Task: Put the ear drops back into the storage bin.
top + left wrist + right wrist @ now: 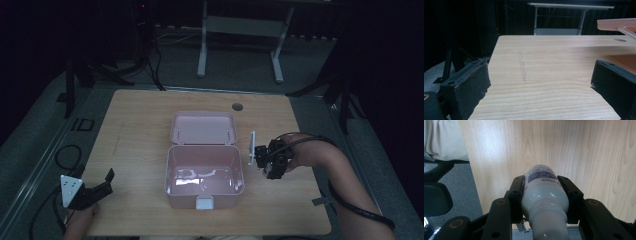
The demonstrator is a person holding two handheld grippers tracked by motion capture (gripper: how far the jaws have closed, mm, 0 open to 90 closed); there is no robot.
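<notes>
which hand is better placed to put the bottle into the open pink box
Right. The right gripper already has its fingers shut on the white bottle and sits just beside the pink box. The left gripper is open, holds nothing and sits by the table's near left corner.

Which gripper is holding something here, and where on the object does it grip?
The right gripper clamps a white bottle across its body, just below the shoulder; the ribbed cap end points back toward the camera. The left gripper stands open over the table, holding nothing.

Left gripper (102, 184) low with jaws apart; right gripper (543, 192) raised, jaws clamped.
</notes>
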